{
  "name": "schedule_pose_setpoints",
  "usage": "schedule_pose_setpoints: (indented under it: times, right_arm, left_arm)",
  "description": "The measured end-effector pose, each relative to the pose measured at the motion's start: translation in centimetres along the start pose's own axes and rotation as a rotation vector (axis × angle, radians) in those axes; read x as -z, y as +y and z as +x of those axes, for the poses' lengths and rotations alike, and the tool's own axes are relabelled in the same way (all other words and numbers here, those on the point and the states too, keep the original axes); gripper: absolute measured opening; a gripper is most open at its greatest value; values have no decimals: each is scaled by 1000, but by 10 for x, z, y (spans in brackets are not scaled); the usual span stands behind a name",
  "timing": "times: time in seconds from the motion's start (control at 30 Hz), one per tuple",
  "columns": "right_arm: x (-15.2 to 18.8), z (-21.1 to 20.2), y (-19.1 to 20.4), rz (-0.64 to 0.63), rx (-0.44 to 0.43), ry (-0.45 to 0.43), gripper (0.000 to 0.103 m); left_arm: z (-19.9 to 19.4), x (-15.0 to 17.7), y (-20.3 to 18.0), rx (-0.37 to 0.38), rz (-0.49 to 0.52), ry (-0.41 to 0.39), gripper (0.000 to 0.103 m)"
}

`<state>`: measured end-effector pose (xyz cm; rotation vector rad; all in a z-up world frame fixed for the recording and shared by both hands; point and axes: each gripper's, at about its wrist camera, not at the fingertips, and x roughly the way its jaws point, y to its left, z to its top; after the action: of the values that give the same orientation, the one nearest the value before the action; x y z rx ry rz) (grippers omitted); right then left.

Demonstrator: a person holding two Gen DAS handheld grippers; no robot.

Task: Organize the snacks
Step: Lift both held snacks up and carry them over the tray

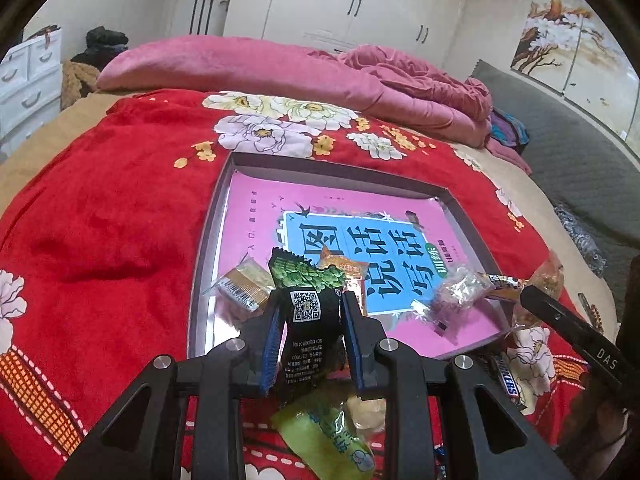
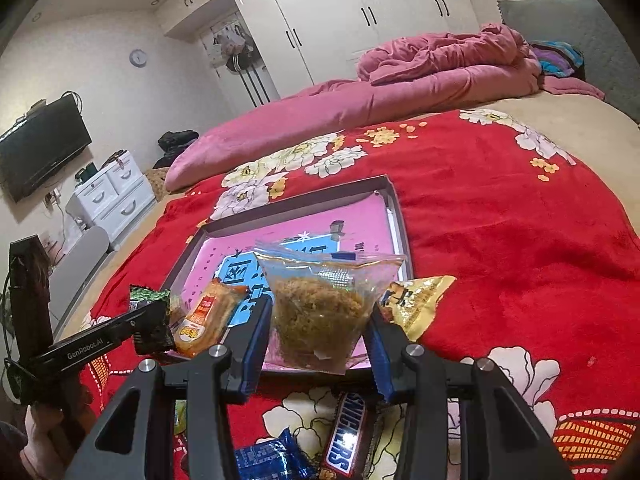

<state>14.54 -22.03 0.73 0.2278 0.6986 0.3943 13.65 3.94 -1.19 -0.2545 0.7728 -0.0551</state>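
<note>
My left gripper (image 1: 309,312) is shut on a black and green snack packet (image 1: 306,300), held over the near edge of the shallow box (image 1: 204,248) with a pink book in it. My right gripper (image 2: 318,320) is shut on a clear bag of brown floss (image 2: 320,304), also over the box's near edge (image 2: 396,216). Inside the box lie a tan wafer packet (image 1: 245,286), an orange packet (image 1: 348,276) and a clear-wrapped brown snack (image 1: 460,292). The left gripper with its packet (image 2: 150,316) shows at the left of the right wrist view.
On the red floral blanket (image 1: 112,220) near me lie a Snickers bar (image 2: 346,436), a blue packet (image 2: 268,460), a green packet (image 1: 332,436) and a yellow packet (image 2: 420,300). Pink bedding (image 1: 280,72) is piled at the far side of the bed.
</note>
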Motion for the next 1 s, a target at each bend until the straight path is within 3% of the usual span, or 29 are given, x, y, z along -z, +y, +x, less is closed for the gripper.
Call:
schedule_pose_setpoints:
  times: [1.0]
  right_arm:
    - [-3,22,4,-23,25,24,45]
  left_arm:
    - [20,-7,3,49,-27,22,29]
